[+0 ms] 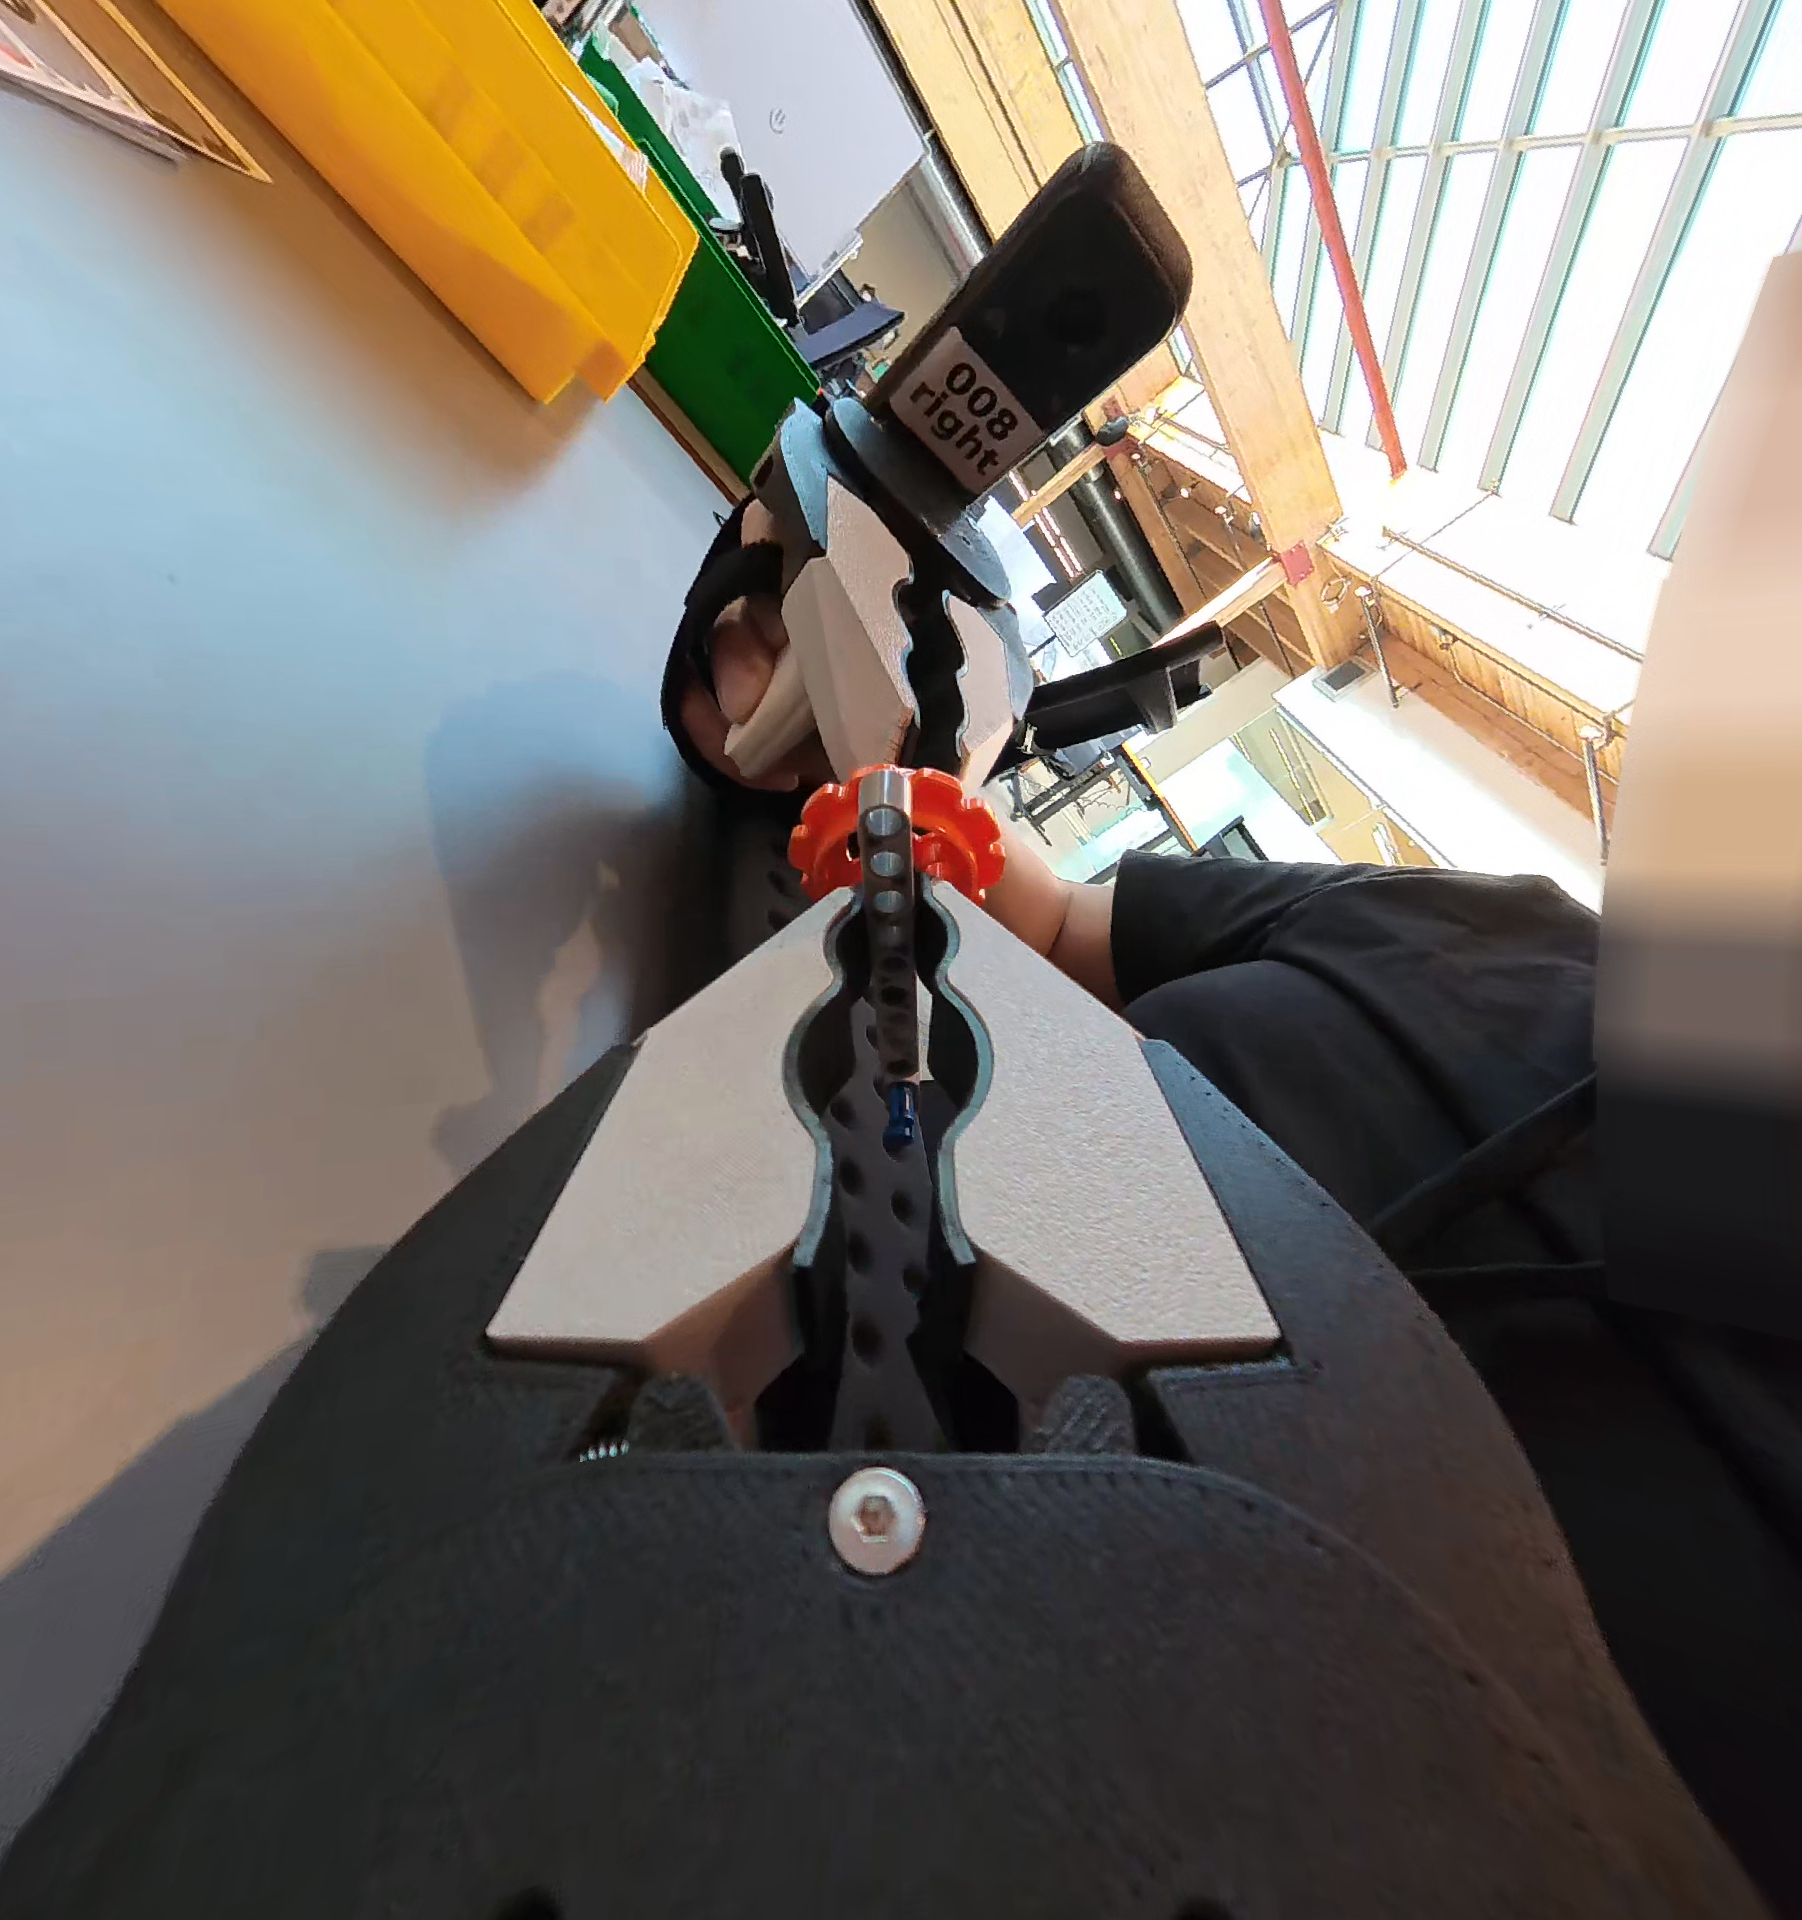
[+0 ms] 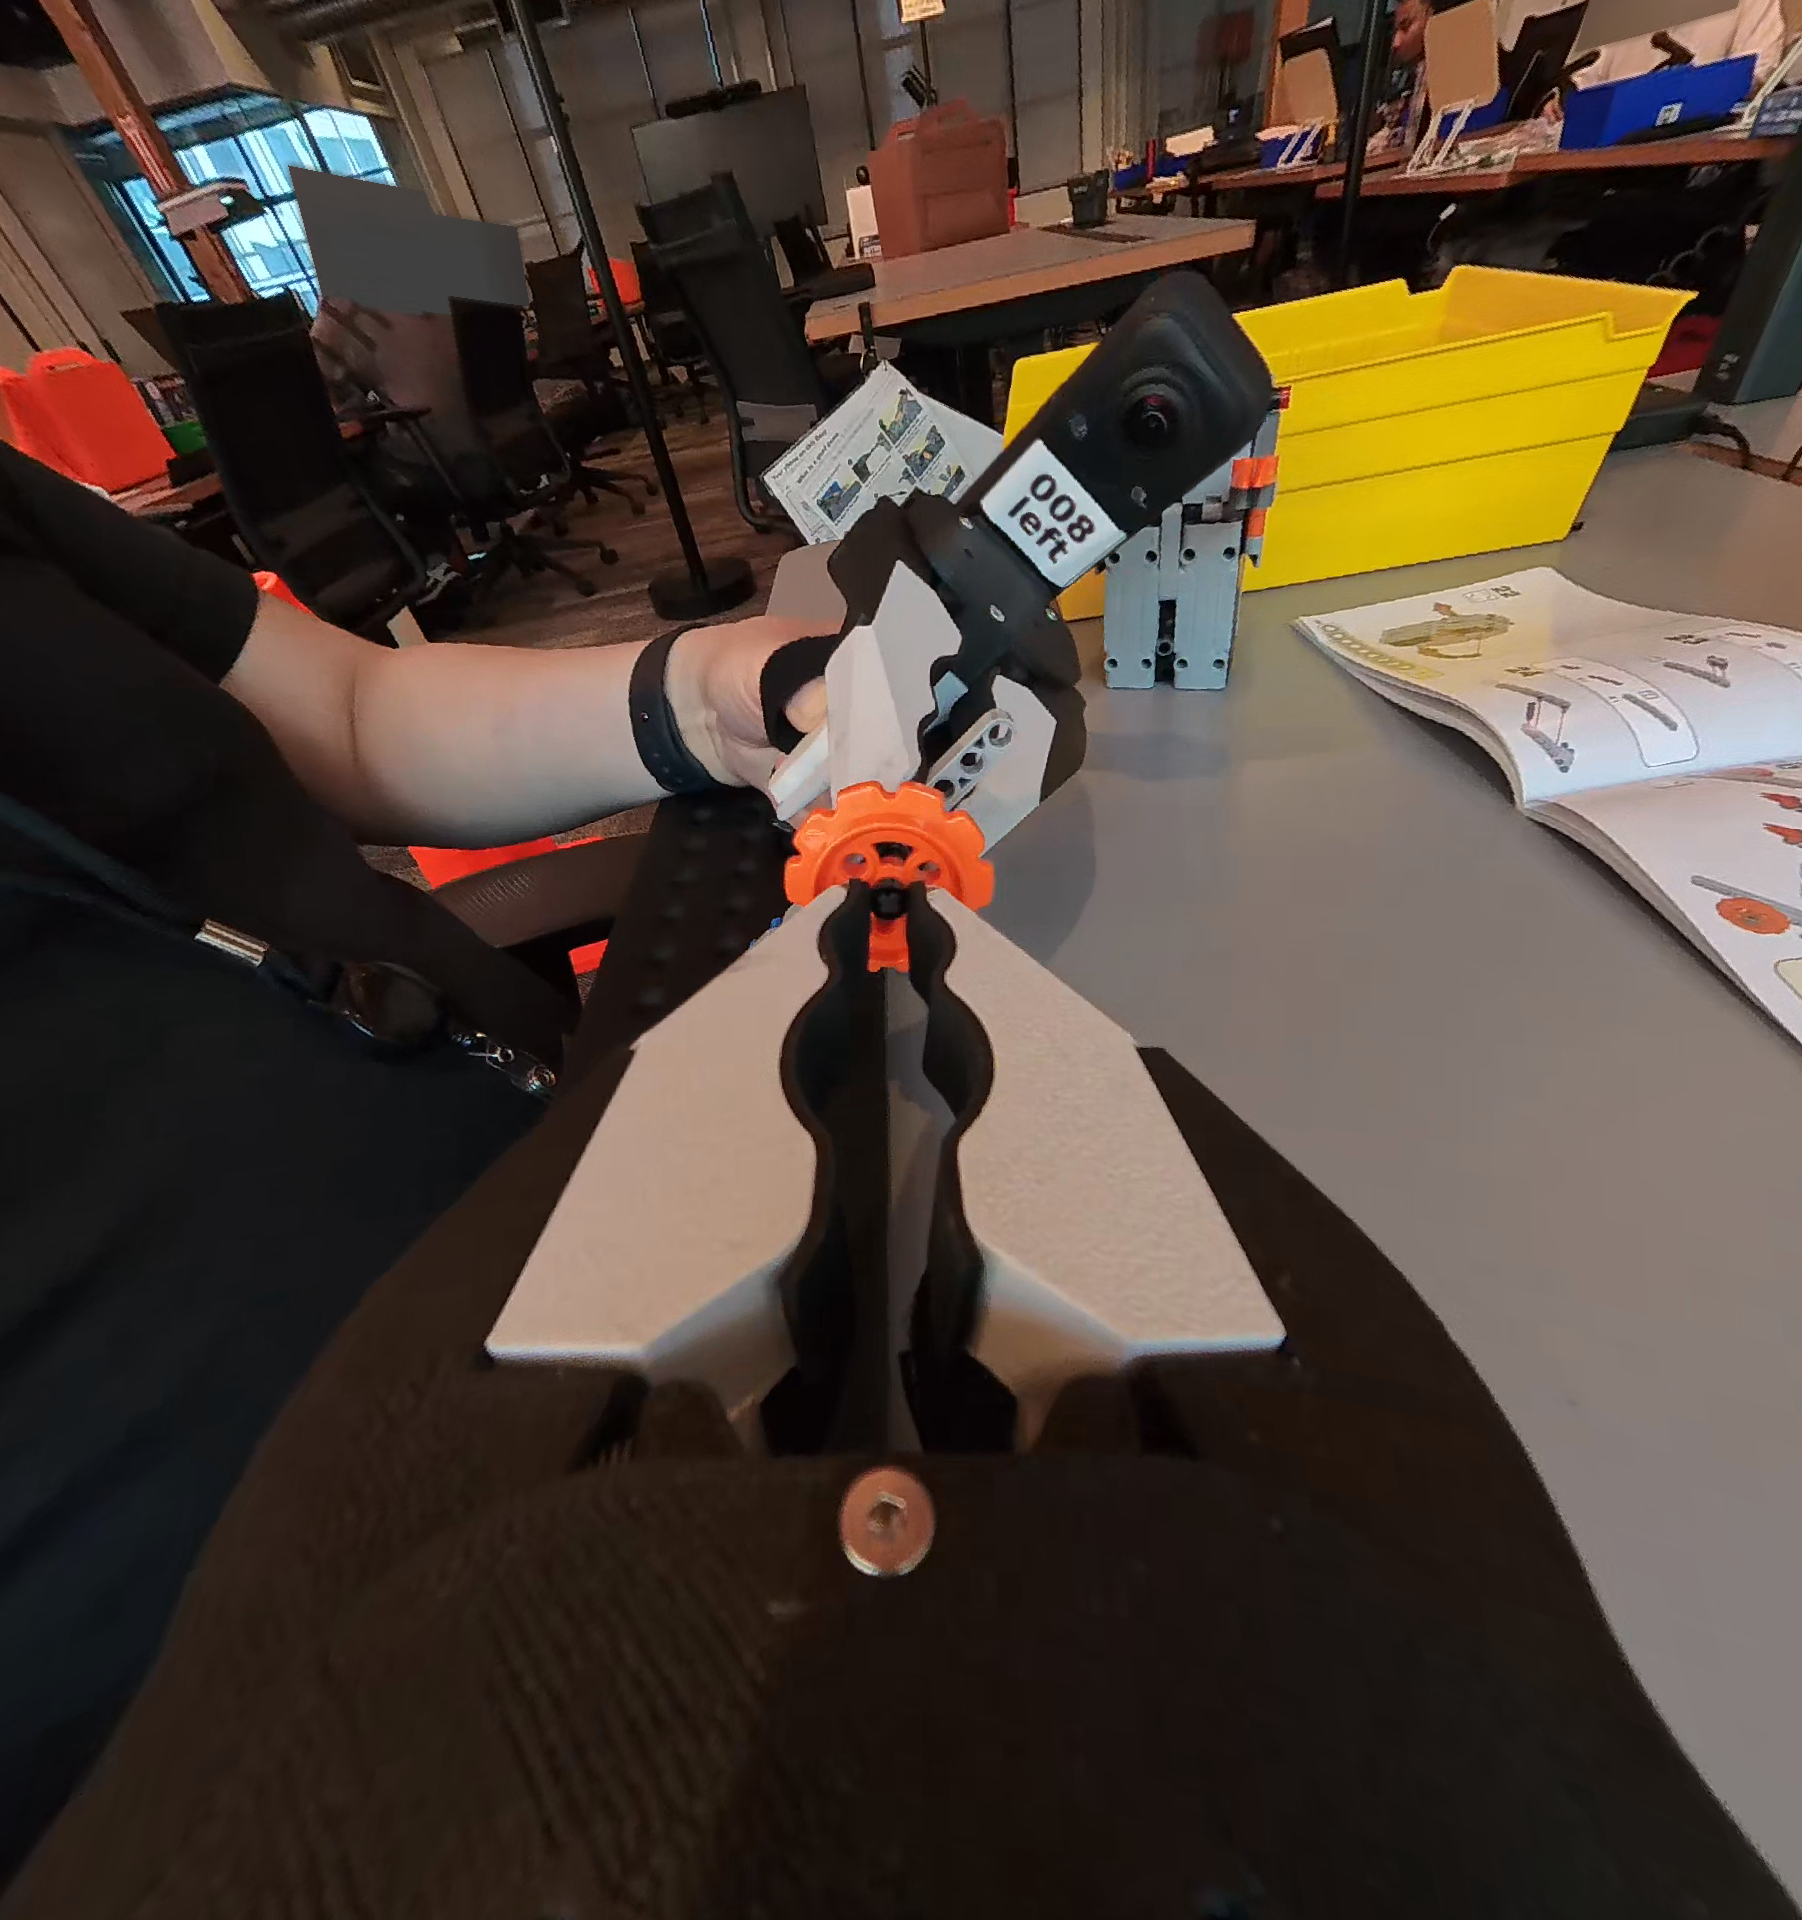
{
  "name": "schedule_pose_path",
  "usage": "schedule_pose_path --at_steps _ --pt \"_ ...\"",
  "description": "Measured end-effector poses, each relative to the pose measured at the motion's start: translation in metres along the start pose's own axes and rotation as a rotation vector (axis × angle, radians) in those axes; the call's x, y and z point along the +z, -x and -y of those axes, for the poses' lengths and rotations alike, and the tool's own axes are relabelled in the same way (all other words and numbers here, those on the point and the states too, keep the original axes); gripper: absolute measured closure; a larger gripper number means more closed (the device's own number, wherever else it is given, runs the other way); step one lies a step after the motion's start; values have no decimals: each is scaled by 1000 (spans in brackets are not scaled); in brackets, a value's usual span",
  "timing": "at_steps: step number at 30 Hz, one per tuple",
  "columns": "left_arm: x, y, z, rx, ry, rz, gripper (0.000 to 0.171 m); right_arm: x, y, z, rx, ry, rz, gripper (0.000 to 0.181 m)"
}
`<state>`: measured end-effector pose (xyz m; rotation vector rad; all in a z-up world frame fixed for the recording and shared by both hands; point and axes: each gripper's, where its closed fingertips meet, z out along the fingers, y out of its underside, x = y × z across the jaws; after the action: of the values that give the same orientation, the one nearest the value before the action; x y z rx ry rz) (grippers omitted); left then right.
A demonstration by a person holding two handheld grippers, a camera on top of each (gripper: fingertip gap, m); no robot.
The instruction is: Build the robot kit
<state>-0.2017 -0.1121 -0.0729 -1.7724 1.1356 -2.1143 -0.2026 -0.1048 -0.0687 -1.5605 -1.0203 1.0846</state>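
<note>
The left gripper (image 1: pixel 886 914) fingers pinch a grey holed beam (image 1: pixel 884 862), the right gripper (image 2: pixel 886 925) fingers clamp the orange gear (image 2: pixel 886 854), the parts meeting endwise (above the worktop (image 2: pixel 1396 1039)), apparently for alignment.

Glossy orange plastic gear (image 2: pixel 886 858), grey beam (image 1: pixel 884 862) perhaps brushed metal, grainy matt claw fingers (image 1: pixel 689 1132).

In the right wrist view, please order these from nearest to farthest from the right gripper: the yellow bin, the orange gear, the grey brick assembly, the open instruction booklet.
1. orange gear, at the tips of the right gripper.
2. open instruction booklet, on the table, to the right.
3. grey brick assembly, standing ahead, behind the left gripper.
4. yellow bin, just behind the assembly.
</note>
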Motion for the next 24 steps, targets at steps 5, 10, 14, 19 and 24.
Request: schedule_pose_path --at_steps 5,10,14,19,24 --pt "0 -3 0 0 -4 -19 167 1 1 2 -19 -11 -15 176" --pt "-1 -5 1 7 -14 -30 166 2 2 6 -38 -30 -30 176" --pt "-1 -5 3 12 -26 -30 166 2 1 7 -33 -37 -29 175" --pt "-2 -16 9 62 -66 -67 166 -2 3 18 -21 -88 -11 173" --pt "-5 -17 11 52 -84 -77 167 -15 2 27 -36 -156 -30 179"
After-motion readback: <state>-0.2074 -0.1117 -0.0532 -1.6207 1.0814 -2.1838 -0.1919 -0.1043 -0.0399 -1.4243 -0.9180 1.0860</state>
